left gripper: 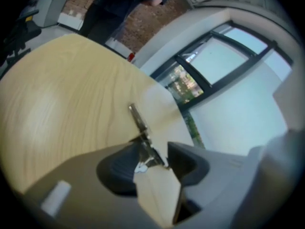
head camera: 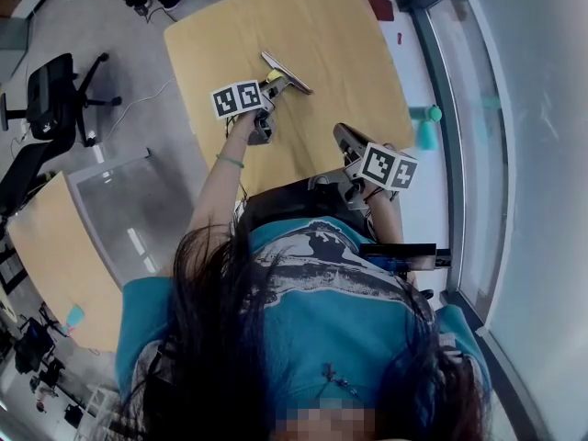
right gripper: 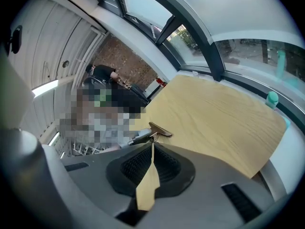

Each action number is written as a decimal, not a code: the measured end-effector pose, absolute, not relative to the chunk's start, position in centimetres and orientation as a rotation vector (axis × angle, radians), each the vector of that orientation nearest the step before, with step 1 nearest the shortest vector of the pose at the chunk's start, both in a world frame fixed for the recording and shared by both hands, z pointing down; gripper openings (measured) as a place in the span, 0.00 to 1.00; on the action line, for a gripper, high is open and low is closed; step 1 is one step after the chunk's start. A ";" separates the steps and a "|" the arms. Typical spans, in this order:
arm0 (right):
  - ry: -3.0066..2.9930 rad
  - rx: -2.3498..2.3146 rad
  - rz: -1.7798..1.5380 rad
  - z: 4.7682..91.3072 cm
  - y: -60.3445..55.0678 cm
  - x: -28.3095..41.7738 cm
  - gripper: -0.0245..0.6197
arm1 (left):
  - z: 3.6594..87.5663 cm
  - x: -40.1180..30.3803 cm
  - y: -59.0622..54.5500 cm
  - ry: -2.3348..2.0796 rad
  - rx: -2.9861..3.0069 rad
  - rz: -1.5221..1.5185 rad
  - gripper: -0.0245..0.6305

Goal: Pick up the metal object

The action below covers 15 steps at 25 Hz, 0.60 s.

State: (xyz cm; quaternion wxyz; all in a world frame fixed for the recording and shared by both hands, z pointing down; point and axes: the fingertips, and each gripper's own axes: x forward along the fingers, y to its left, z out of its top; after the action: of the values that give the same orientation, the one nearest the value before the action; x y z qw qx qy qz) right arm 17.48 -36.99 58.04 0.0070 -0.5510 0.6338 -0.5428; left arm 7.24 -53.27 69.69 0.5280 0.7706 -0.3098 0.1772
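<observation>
1. The left tongs (left gripper: pixel 150 157) stand wide, with nothing pressed by either pad. The near end of the metal object (left gripper: pixel 138 121) lies in the gap between their tips.
2. The right tongs (right gripper: pixel 152 144) are drawn together to a thin slit and carry nothing. They hang over the near edge of the tabletop (head camera: pixel 335 26), well apart from the object.
3. The metal object is a narrow flat strip with a bulkier, shinier piece at its near end. It lies flat on the tabletop towards the far side.
4. It looks rigid and fairly light, so it should not bend or sag when lifted.
5. Polished metal is probably slippery, and the strip sits low. The safest hold seems to be across its narrow width at the thicker near part, with the tips brought down to the wood before closing.
</observation>
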 end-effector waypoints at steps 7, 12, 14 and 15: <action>2.003 -1.712 -1.724 58.5 -36.5 17.0 0.07 | 70.4 7.4 -53.8 -0.729 1.628 0.283 0.16; 2.012 -1.713 -1.712 58.1 -35.5 17.2 0.07 | 69.5 7.1 -51.8 -0.716 1.697 0.367 0.15; 2.015 -1.712 -1.708 58.0 -35.3 17.3 0.07 | 68.7 7.0 -51.3 -0.707 1.727 0.369 0.15; 2.018 -1.709 -1.706 58.0 -35.2 17.3 0.07 | 68.2 6.9 -51.1 -0.707 1.735 0.357 0.15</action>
State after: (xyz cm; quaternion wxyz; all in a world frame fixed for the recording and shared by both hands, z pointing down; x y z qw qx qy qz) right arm 17.33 -35.24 58.03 -0.0028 -0.5431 0.6412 -0.5421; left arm 6.93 -51.06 68.22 0.5788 0.7419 -0.3022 0.1525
